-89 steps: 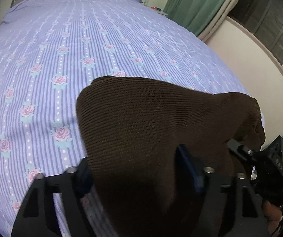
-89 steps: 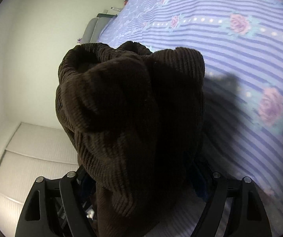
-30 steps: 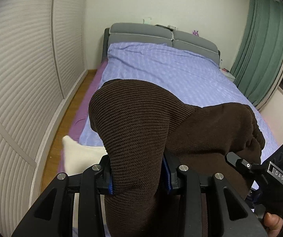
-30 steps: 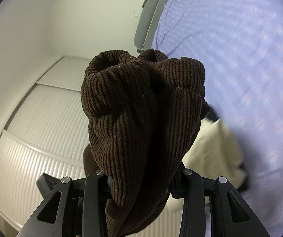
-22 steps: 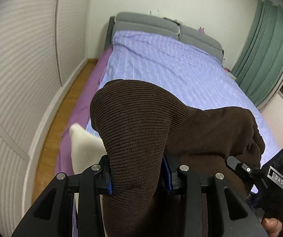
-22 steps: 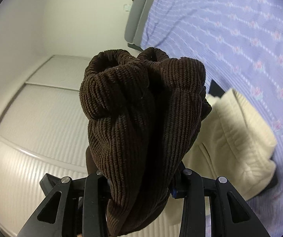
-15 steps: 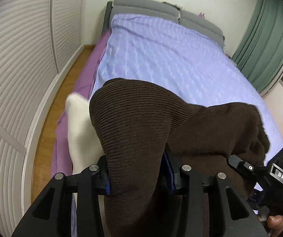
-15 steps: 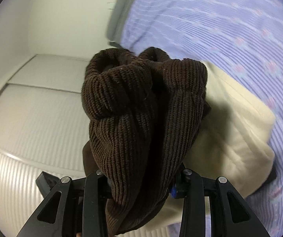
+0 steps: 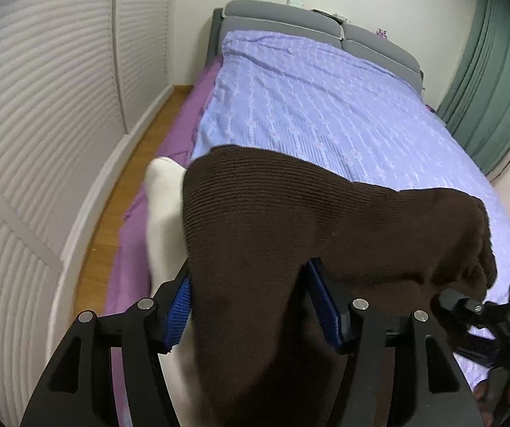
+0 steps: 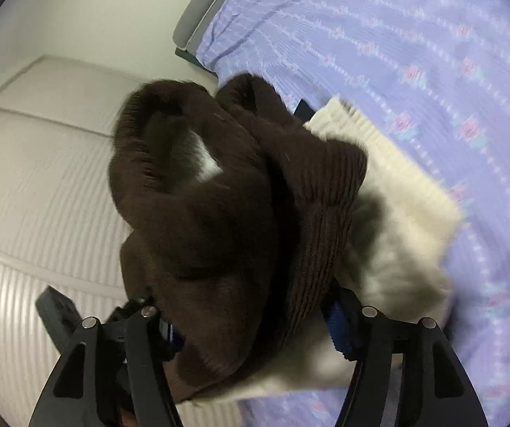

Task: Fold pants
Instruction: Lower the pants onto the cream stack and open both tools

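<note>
Both claws are letting go: our left gripper (image 9: 249, 300) is opening with the brown pants (image 9: 326, 235) loose between its blue pads (image 9: 178, 306), draped toward three o'clock. Our right gripper (image 10: 253, 318) is opening too, its bunch of cloth slumping onto a cream garment (image 10: 397, 213) at three o'clock on the bed (image 9: 326, 99). Soft, thick, limp corduroy; we judge the waistband edge the best hold.

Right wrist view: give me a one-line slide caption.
Right gripper jaws opening around bunched brown pants, over a folded cream garment on the floral bedspread.
</note>
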Demonstrator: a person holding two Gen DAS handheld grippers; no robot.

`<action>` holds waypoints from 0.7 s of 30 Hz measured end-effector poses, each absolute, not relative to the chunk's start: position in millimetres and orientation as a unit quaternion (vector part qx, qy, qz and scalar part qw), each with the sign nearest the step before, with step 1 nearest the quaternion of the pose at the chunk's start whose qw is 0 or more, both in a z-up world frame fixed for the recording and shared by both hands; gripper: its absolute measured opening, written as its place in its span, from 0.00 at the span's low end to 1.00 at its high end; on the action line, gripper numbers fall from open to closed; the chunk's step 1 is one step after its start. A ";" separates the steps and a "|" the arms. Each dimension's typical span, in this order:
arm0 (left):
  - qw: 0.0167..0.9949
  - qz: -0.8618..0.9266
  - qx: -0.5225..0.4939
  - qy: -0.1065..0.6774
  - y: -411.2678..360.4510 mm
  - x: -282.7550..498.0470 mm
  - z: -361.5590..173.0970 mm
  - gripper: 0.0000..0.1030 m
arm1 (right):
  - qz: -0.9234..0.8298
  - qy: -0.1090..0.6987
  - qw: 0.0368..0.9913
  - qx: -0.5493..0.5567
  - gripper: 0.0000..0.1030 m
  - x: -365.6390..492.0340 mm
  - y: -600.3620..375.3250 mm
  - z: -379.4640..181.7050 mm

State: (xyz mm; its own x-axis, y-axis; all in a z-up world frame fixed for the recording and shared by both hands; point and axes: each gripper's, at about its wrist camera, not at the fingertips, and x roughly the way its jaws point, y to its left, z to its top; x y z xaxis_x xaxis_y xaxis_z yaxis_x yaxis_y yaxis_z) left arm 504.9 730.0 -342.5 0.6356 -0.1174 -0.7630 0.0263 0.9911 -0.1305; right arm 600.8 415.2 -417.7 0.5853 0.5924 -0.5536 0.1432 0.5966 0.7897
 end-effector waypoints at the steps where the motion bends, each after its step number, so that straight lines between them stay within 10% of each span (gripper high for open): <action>1: 0.905 -0.033 -0.053 0.422 729.6 498.0 -335.6 0.59 | 0.147 0.440 0.780 0.419 0.63 598.7 410.7 -411.7; 15: 0.913 -0.018 -0.081 0.399 683.8 450.8 -304.0 0.59 | 0.215 0.446 0.860 0.124 0.62 639.7 408.8 -293.9; 19: 0.908 -0.002 -0.099 0.406 689.2 450.9 -319.0 0.59 | 0.248 0.496 0.827 0.090 0.19 673.3 426.1 -316.6; 21: 0.905 0.008 -0.107 0.412 694.6 451.0 -326.7 0.59 | 0.245 0.495 0.828 0.093 0.19 671.8 421.7 -320.2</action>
